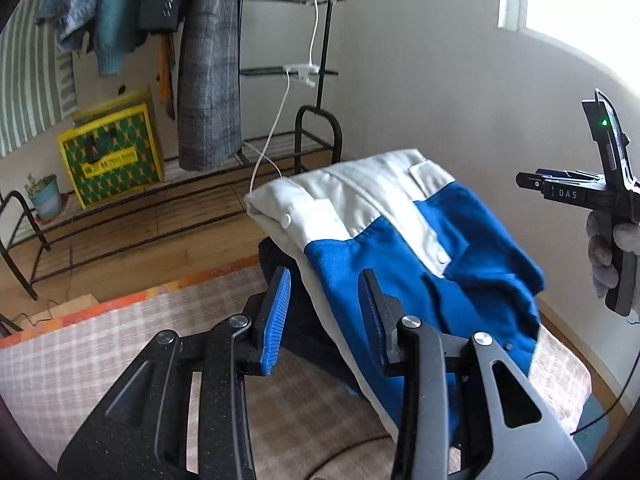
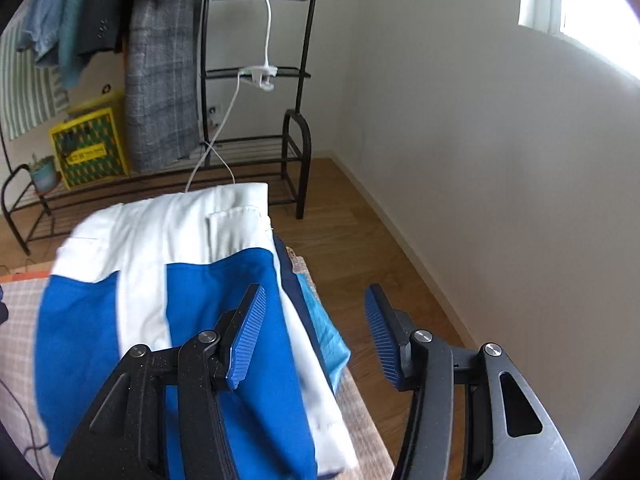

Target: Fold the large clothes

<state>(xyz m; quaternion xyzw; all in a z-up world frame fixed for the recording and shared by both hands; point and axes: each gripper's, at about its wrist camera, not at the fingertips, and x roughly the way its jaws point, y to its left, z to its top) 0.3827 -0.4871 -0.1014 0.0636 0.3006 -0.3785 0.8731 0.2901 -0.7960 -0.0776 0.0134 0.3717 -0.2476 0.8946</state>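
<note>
Just beyond open tongs (image 1: 326, 308), folded jacket (image 1: 400, 240).

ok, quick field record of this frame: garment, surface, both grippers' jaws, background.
garment: blue and white jacket, folded, on top of a pile
surface: checked cloth
left gripper: jaws open, hold nothing, over the jacket's edge
right gripper: jaws open, hold nothing, at the pile's right edge
background: black metal rack, yellow box

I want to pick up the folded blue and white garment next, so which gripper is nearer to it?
Left. The left gripper is open with the blue and white garment between its fingers. The right gripper is open at the garment's right edge, partly over the floor.
</note>
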